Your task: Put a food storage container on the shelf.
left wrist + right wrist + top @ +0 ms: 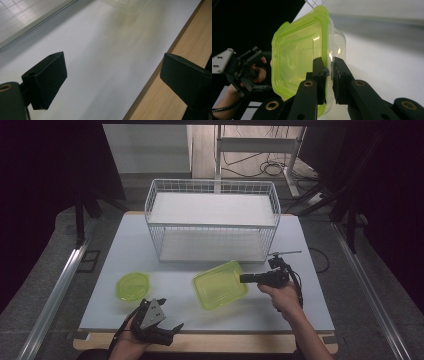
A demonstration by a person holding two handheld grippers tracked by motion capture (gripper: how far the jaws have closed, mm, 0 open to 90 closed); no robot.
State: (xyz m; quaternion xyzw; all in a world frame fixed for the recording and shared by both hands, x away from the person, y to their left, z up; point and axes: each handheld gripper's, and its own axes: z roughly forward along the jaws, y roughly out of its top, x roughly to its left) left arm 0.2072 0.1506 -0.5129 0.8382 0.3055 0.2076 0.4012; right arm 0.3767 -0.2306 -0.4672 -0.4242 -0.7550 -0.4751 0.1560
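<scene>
Your right gripper [243, 278] has its jaws pinched on the edge of the square box [220, 284], a clear container with a green lid. In the right gripper view the pads [319, 75] clamp the rim where lid meets wall, near one corner. The box sits just in front of the wire rack [212, 220], towards its right half; whether it is lifted off the table or resting tilted on it, you cannot tell from the high view, though the shadow under it suggests it is partly raised.

Your left gripper [165, 322] rests near the front edge of the table [125, 240], well in front of the rack and to its left, jaws spread wide with nothing between them. The left gripper view confirms this: both pads [46, 77] apart, bare white surface and the wooden edge strip [160, 100] between.

The round box [133, 286], also green-lidded, lies flat on the table in front of the rack's left corner, untouched, just beyond your left gripper.

Judgement on progress: early stage. Grasp on the square box is made; both shelves of the rack are bare, so nothing is stowed yet. Likely left: carry the square box to a shelf, release, then pick and place the round box
</scene>
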